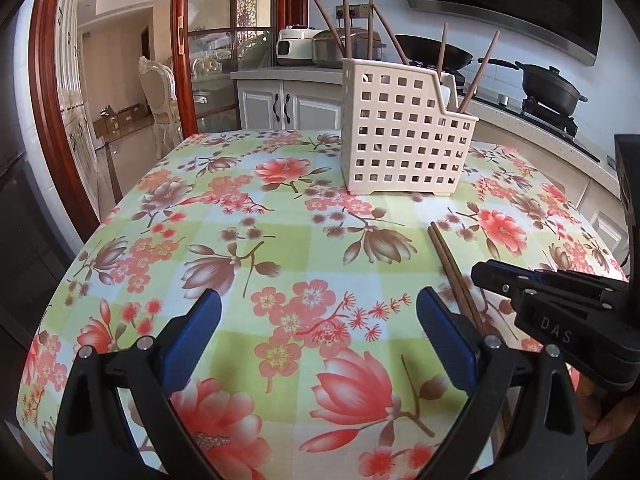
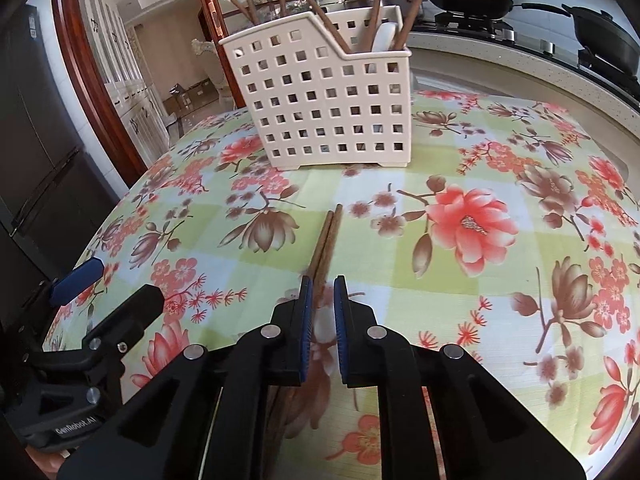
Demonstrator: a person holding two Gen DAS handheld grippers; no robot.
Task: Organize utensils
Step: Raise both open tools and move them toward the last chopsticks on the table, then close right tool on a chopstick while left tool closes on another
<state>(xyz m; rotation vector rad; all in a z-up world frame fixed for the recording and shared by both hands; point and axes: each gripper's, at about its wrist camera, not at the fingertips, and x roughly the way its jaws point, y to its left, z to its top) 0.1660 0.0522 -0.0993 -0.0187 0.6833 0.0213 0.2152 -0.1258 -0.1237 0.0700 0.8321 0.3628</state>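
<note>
Cream grid-holed caddy [image 2: 320,108]; brown chopsticks [image 2: 326,240]; green-checked, red-flowered tablecloth [image 1: 280,240]; blue gripper pads [image 1: 192,344].

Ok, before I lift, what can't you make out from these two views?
- Near ends of the chopsticks: right wrist view, hidden under the right hand-held gripper; whether its pads touch them is unclear.
- Same pair in the left wrist view: lower part covered by the right hand-held gripper.
- Caddy contents: only stick tops and a white handle show; the perforated walls hide the rest.
</note>
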